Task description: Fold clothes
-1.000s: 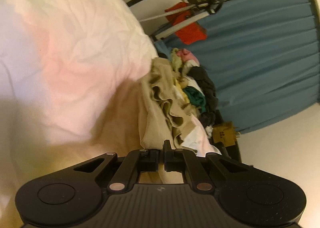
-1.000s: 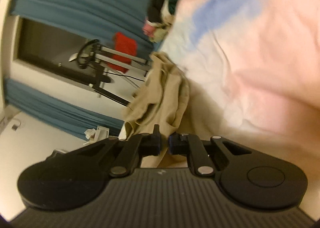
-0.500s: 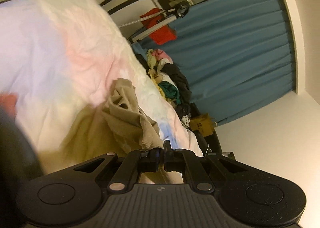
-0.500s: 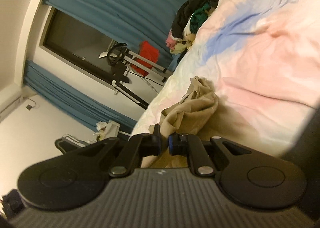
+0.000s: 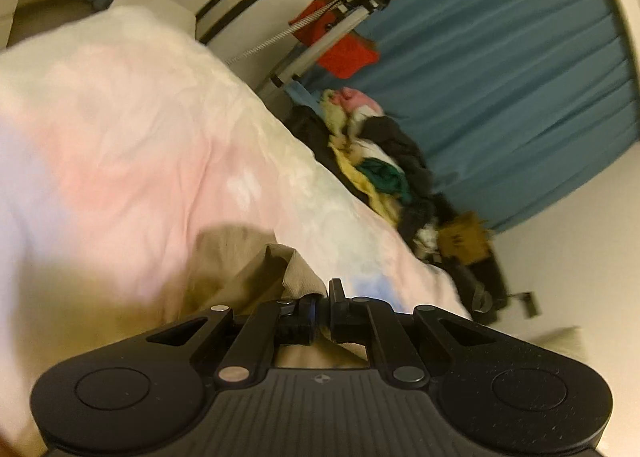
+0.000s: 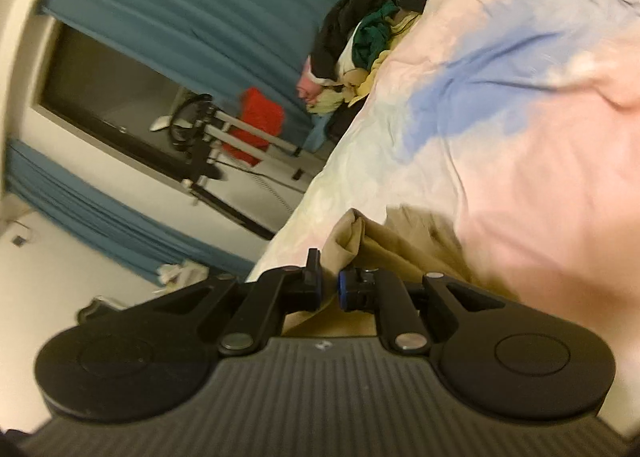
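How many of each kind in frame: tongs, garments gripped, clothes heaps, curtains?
Tongs: 2, left tongs and right tongs
Gripped garments: 1, tan garment
Clothes heaps: 1, clothes pile
Curtains: 2, blue curtains either side of a window
Total: 6

My left wrist camera sits just behind my left gripper [image 5: 324, 307] and looks forward along it, close over the bed [image 5: 132, 145], rolled so the bed rises at the left. My right wrist camera looks along my right gripper [image 6: 329, 289] the same way, rolled opposite, bed at the right. Both views share the pile of clothes [image 5: 376, 173] [image 6: 360, 53], the blue curtain [image 5: 520, 97] [image 6: 192, 17] and the red cloth [image 5: 344, 53] [image 6: 260, 123] on the rack.
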The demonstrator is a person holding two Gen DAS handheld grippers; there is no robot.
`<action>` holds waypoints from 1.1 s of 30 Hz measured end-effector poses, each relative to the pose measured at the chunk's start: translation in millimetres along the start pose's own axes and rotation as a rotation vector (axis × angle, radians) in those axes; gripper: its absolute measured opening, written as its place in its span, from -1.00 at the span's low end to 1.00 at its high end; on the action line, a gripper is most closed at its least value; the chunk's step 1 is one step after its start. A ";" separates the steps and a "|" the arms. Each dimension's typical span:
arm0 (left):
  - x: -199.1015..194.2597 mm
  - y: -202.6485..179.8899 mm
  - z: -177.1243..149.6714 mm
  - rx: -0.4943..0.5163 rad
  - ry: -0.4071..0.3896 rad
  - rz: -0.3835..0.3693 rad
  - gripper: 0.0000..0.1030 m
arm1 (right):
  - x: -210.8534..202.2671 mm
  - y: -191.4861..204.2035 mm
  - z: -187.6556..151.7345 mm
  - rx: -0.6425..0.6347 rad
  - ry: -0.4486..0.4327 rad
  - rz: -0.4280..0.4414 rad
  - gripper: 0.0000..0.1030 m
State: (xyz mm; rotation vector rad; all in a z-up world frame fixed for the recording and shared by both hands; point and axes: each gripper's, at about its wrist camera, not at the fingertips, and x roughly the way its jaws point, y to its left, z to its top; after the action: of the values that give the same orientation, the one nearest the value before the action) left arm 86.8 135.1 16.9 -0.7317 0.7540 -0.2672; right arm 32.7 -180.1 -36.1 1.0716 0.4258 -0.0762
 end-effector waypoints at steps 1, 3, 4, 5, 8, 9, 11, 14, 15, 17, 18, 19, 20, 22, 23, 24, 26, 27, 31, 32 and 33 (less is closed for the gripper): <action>13.1 -0.2 6.7 -0.003 -0.006 0.005 -0.88 | 16.3 0.9 6.0 0.000 -0.003 -0.022 -0.76; 38.8 0.1 18.5 0.012 -0.037 0.008 -0.87 | 47.0 -5.7 16.4 0.015 0.013 -0.048 -0.76; 49.7 1.9 21.4 0.024 -0.054 0.020 -0.87 | 59.0 -11.2 19.6 0.020 0.025 -0.055 -0.76; 60.5 4.0 24.0 0.035 -0.068 0.032 -0.87 | 71.0 -16.7 22.8 0.024 0.038 -0.063 -0.75; 85.7 18.6 23.8 0.026 -0.058 0.030 -0.87 | 99.9 -32.8 27.6 0.002 0.092 -0.081 -0.75; 90.6 21.1 23.2 0.041 -0.054 0.034 -0.87 | 103.4 -36.6 27.4 -0.009 0.105 -0.072 -0.74; 96.5 25.1 21.4 0.060 -0.051 0.047 -0.81 | 104.4 -38.3 26.0 -0.052 0.122 -0.043 -0.59; 96.0 21.7 18.3 0.109 -0.045 0.058 -0.03 | 94.5 -28.7 20.2 -0.127 0.127 0.018 0.55; 90.2 19.0 14.4 0.137 -0.049 0.057 0.26 | 89.3 -23.5 17.6 -0.155 0.125 0.041 0.69; 78.9 13.5 6.3 0.195 -0.055 0.053 0.45 | 79.0 -13.0 12.5 -0.209 0.121 0.086 0.68; 74.7 8.7 1.1 0.239 -0.041 0.043 0.51 | 73.8 -7.8 9.9 -0.237 0.119 0.108 0.67; 72.4 3.4 -3.0 0.281 -0.025 0.034 0.53 | 68.9 -2.6 4.2 -0.282 0.119 0.104 0.68; 70.5 -2.2 -8.1 0.333 -0.011 0.031 0.55 | 64.1 2.6 -1.4 -0.326 0.118 0.099 0.68; 71.2 -13.9 -17.9 0.446 0.006 0.036 0.56 | 62.7 8.4 -10.6 -0.413 0.121 0.075 0.62; 73.9 -18.3 -21.8 0.487 0.003 0.052 0.57 | 68.3 8.1 -13.0 -0.440 0.129 0.052 0.35; 79.4 -19.1 -24.6 0.505 0.008 0.072 0.58 | 73.9 7.9 -15.3 -0.467 0.138 0.029 0.25; 90.7 -20.3 -30.1 0.538 0.018 0.111 0.57 | 85.1 7.4 -19.9 -0.521 0.155 -0.018 -0.13; 99.5 -17.4 -31.4 0.543 0.024 0.131 0.57 | 95.2 6.2 -21.5 -0.563 0.150 -0.055 -0.19; 135.1 -3.7 -34.2 0.557 0.054 0.204 0.51 | 137.2 -0.8 -25.9 -0.702 0.143 -0.183 -0.25; 143.6 -0.3 -34.5 0.561 0.062 0.220 0.50 | 148.0 -4.7 -24.9 -0.703 0.149 -0.195 -0.26; 148.0 0.2 -36.4 0.574 0.061 0.229 0.50 | 154.8 -8.1 -24.7 -0.702 0.154 -0.199 -0.26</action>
State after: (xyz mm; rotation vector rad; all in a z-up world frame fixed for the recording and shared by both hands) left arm 166.3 47.7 -79.3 -0.0932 0.7624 -0.2799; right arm 165.0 -140.5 -110.7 0.3430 0.6382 -0.0162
